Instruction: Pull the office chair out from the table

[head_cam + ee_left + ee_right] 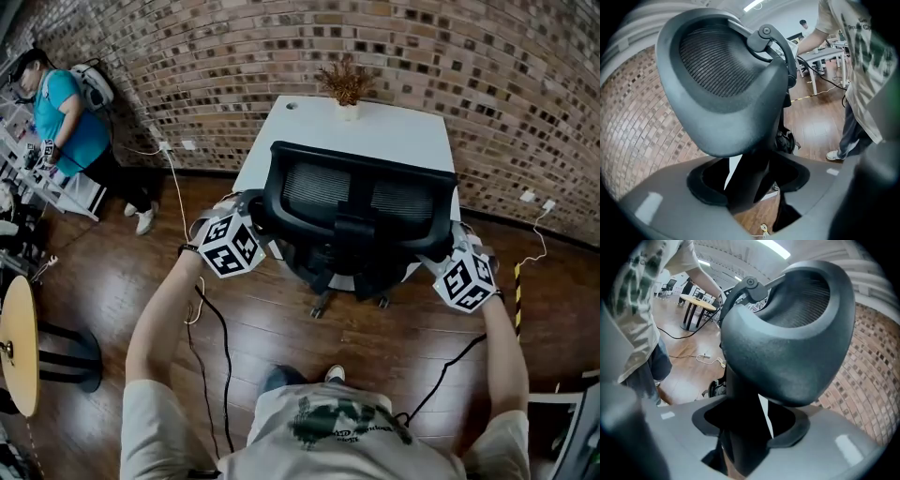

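A black mesh-back office chair (361, 202) stands pushed in at the white table (375, 131), its backrest towards me. My left gripper (251, 208) is at the backrest's left edge and my right gripper (448, 242) at its right edge. In the left gripper view the backrest (722, 75) fills the frame and its dark edge runs down between the jaws of the left gripper (750, 187), with a light gap on one side. The right gripper view mirrors this: the backrest (797, 333) drops between the jaws of the right gripper (750, 427), with a gap beside it.
A dried plant in a pot (347, 86) stands on the table's far edge by the brick wall (487, 103). Cables (220, 347) trail over the wooden floor. A round wooden table (19, 342) is at the left, and a person (66, 122) works at the far left.
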